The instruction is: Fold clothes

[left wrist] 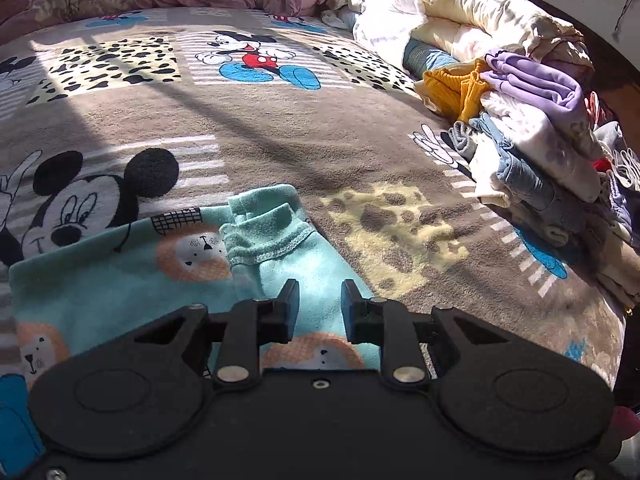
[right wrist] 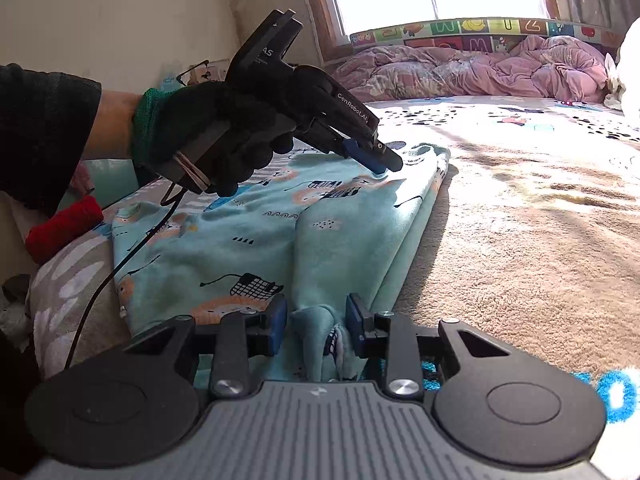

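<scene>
A teal child's garment with lion prints (left wrist: 120, 280) lies partly folded on the Mickey Mouse blanket (left wrist: 280, 128); it also shows in the right wrist view (right wrist: 248, 240). My left gripper (left wrist: 319, 300) is open just above the garment, near its folded cuff (left wrist: 264, 232). In the right wrist view the left gripper (right wrist: 380, 162) points down at the garment's far end. My right gripper (right wrist: 316, 320) is open, its jaws standing either side of a raised fold of teal cloth (right wrist: 316, 332) at the near end.
A heap of folded and loose clothes (left wrist: 532, 136) lies at the blanket's right edge, with a white duvet (left wrist: 440, 12) behind. A pink quilt (right wrist: 480, 68) lies at the back under the window. A red cloth (right wrist: 64, 224) sits at the left.
</scene>
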A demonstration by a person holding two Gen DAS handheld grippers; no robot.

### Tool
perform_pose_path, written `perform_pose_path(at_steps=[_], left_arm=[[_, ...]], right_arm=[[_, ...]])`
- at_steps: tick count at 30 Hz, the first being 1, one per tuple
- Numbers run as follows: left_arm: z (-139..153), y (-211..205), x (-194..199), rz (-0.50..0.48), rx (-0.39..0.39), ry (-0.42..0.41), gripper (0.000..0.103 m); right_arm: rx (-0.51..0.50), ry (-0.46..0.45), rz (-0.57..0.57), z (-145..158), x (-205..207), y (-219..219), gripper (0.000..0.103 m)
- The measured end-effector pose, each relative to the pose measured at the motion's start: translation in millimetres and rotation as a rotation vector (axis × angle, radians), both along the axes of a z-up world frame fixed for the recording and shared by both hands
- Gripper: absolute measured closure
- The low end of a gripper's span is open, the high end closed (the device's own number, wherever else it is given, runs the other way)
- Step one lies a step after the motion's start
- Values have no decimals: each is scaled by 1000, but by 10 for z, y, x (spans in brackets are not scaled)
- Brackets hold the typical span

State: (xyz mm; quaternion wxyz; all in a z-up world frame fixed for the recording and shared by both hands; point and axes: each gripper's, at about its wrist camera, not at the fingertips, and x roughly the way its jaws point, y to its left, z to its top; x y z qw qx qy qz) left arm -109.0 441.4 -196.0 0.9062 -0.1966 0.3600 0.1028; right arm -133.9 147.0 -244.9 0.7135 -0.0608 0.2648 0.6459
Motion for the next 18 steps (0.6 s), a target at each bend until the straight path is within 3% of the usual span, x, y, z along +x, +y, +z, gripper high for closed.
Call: perform_pose_path(at_steps=[2, 5, 8, 11, 14, 18], left_arm=[[74, -84, -87, -20, 8, 6, 80], [-39, -222, -178, -11, 18, 75, 74], [-191, -474, -203, -13, 146, 189, 73], [87, -546, -314, 38, 194, 146, 69], [458, -568, -536, 86, 234, 99, 48], [798, -553, -959, 160, 280, 68, 46]], right_arm=[[-1, -4, -1, -2, -7, 5, 69], [3, -3, -6, -10, -5, 11, 69], [48, -10, -32, 24, -12, -90, 69], [95, -19, -60, 62, -20, -199, 66], [140, -19, -97, 145, -23, -373, 65], [150, -4, -178, 196, 75, -586, 65]])
